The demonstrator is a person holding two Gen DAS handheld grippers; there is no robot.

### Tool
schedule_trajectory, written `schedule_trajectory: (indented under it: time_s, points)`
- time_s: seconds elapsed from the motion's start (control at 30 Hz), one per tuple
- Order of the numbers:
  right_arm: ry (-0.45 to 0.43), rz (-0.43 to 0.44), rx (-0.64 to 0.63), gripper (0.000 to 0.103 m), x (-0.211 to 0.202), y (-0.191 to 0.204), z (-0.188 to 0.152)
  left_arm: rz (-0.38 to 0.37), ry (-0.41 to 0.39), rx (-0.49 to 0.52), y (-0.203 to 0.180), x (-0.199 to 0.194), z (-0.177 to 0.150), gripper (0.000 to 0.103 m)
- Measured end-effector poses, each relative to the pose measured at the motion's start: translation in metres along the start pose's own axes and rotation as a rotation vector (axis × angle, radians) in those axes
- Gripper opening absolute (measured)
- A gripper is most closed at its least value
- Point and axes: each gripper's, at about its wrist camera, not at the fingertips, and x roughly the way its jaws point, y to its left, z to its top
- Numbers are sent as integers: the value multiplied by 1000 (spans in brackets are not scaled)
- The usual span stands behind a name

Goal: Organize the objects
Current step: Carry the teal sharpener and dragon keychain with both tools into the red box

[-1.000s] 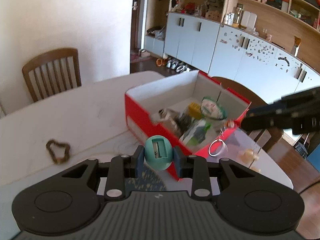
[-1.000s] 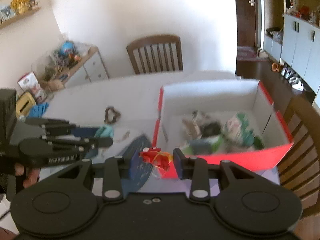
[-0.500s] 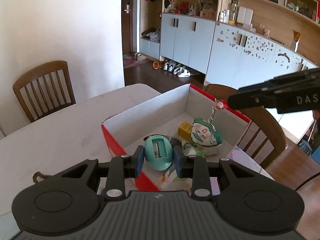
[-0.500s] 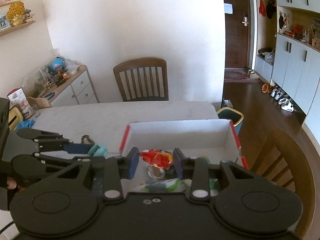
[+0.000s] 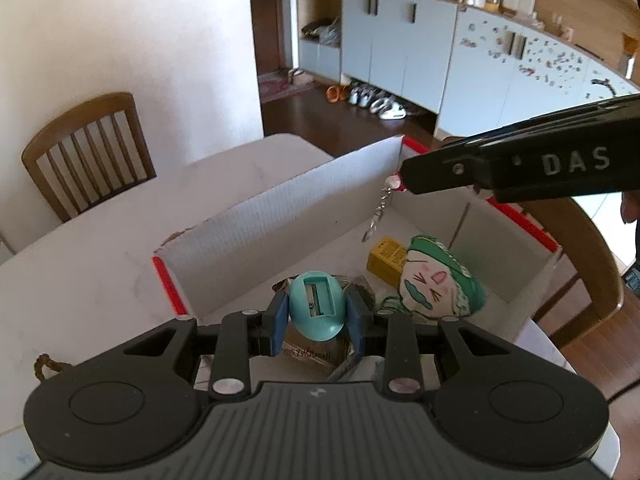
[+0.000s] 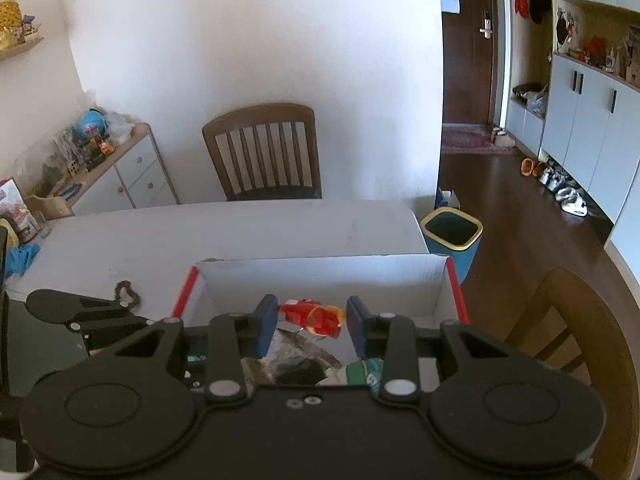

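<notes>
My left gripper (image 5: 316, 314) is shut on a teal egg-shaped pencil sharpener (image 5: 316, 300), held above the near part of the red cardboard box (image 5: 280, 224). My right gripper (image 6: 312, 320) is shut on a red and orange toy keychain (image 6: 320, 315) over the same box (image 6: 320, 280). In the left wrist view the right gripper (image 5: 408, 178) reaches in from the right, and the keychain's metal chain (image 5: 378, 212) dangles from it into the box. Inside lie a yellow packet (image 5: 390, 258), a green-hatted cartoon face (image 5: 438, 284) and a brown packet (image 5: 308, 354).
The box sits on a white table (image 6: 240, 232), with a brown cord loop (image 6: 128, 292) left of it. Wooden chairs stand at the far side (image 6: 264, 152) and the right (image 6: 580, 320). A blue bin (image 6: 452, 236) is on the floor past the table's corner.
Both grippers have moved forward from beside the box to above its inside, each still holding its object. The cord loop has slipped back to the left.
</notes>
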Motion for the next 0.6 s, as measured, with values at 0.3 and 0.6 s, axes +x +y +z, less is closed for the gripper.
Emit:
schedule_trajectory:
  time_s: [0.3, 0.6]
  points:
    - [109, -18, 19, 36, 47, -20, -12, 26, 85, -22, -10, 43, 0, 30]
    - [172, -16, 21, 37, 67, -34, -25, 27, 131, -31, -14, 65, 2, 30]
